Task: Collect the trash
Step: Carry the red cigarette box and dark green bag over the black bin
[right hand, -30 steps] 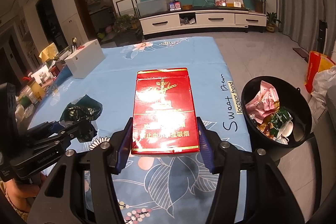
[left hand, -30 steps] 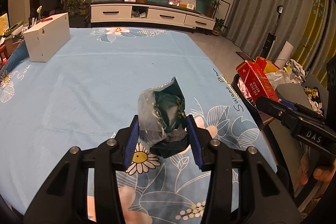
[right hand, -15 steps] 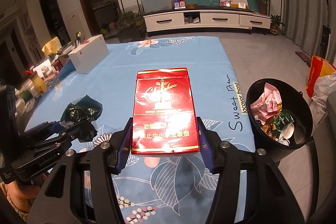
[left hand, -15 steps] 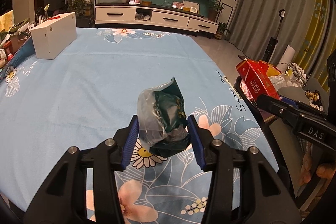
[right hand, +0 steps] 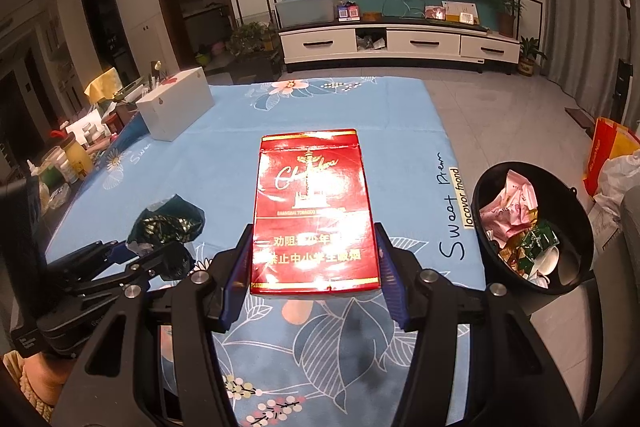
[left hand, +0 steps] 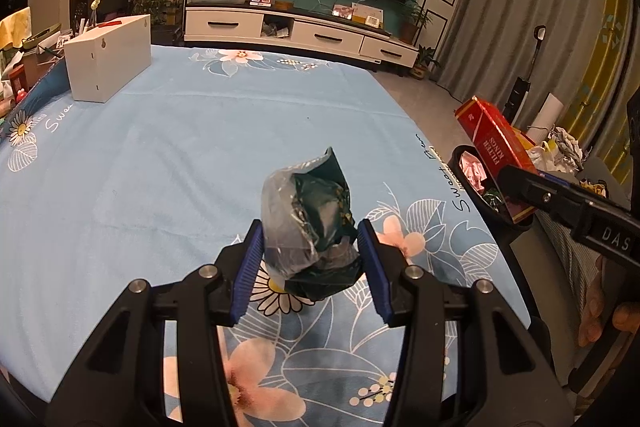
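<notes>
Red carton and crumpled wrapper held clear above the blue tablecloth
Pinched between the right gripper pads is the red carton; its lower face is hidden. The left gripper is clamped on a crumpled dark green wrapper, whose underside is masked by the fingers. The blue floral tablecloth is bare ahead, a white box standing near its far left corner. The black bin, partly filled, is set just beyond the table's right edge; its base is cut off

Crumpled green wrapper, red carton
</notes>
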The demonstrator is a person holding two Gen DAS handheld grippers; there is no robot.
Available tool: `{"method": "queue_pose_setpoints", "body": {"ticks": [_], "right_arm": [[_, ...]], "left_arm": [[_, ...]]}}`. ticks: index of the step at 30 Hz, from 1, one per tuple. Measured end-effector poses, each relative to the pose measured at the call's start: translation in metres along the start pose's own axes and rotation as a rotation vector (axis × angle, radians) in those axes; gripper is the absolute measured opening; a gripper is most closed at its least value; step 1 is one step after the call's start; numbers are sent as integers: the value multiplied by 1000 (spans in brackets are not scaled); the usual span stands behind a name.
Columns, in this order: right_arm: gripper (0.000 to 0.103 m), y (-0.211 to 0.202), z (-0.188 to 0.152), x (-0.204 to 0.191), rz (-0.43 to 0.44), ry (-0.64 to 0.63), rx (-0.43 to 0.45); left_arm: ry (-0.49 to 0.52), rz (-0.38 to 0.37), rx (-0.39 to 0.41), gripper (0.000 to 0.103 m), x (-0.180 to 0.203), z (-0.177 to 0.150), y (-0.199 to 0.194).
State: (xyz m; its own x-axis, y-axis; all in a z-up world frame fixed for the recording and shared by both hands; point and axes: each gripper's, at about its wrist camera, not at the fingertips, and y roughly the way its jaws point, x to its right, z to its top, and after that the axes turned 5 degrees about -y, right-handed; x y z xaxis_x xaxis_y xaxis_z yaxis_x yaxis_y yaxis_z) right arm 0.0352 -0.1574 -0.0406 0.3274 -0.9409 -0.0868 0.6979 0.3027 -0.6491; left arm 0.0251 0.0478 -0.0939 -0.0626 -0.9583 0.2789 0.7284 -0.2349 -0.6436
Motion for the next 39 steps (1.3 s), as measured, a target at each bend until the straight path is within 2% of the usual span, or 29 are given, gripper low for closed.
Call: {"method": "queue_pose_setpoints", "body": {"ticks": [16, 39], "right_arm": [[56, -2, -2, 14, 2, 33, 2], [56, -7, -26, 90, -5, 208, 31]], "left_arm": [[40, -11, -29, 49, 12, 0, 12], [211, 1, -92, 49, 71, 6, 40]]}}
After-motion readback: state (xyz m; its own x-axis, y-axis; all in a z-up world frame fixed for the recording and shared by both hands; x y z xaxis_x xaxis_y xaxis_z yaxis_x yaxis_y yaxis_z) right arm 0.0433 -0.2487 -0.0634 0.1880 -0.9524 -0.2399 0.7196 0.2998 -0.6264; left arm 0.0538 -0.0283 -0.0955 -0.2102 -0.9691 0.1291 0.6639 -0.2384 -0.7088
